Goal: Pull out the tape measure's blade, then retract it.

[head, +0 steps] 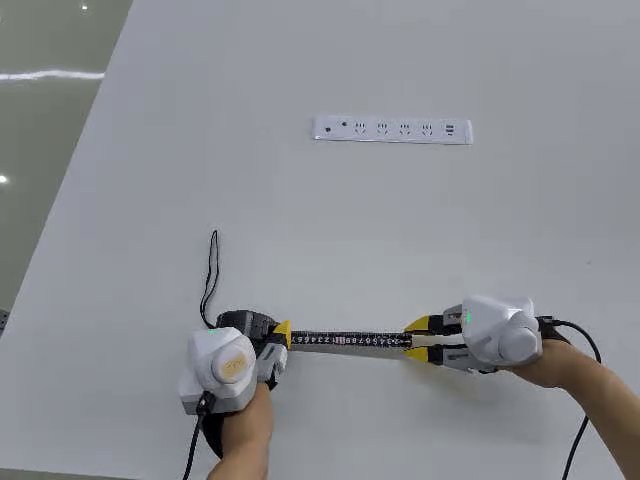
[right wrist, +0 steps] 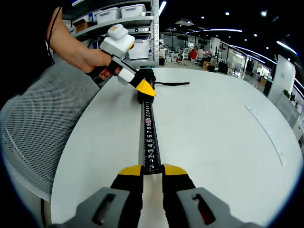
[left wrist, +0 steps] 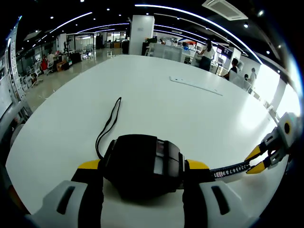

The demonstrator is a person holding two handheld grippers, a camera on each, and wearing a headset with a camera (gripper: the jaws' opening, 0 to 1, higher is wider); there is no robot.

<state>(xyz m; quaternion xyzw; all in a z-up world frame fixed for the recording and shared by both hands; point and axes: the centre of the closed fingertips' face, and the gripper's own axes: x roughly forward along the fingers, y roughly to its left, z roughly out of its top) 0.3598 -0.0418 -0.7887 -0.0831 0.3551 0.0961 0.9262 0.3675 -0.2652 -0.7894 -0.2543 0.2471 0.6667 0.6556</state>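
The black tape measure (head: pixel 245 325) lies on the white table (head: pixel 330 220) near its front edge, its case held between the yellow-tipped jaws of my left gripper (head: pixel 270 345). In the left gripper view the case (left wrist: pixel 142 164) sits squeezed between both fingers. Its blade (head: pixel 350 340) runs out to the right, flat over the table. My right gripper (head: pixel 420 338) is shut on the blade's end. The right gripper view shows the numbered blade (right wrist: pixel 150 137) stretching from the fingertips (right wrist: pixel 131 170) to the case (right wrist: pixel 146 90). A black wrist cord (head: pixel 210 275) trails away from the case.
A white power strip (head: pixel 392 130) lies further back on the table. The table's left edge (head: pixel 70 200) borders a glossy floor. A cable (head: pixel 585 345) runs from my right gripper. Other people stand far off in the hall (left wrist: pixel 209 50).
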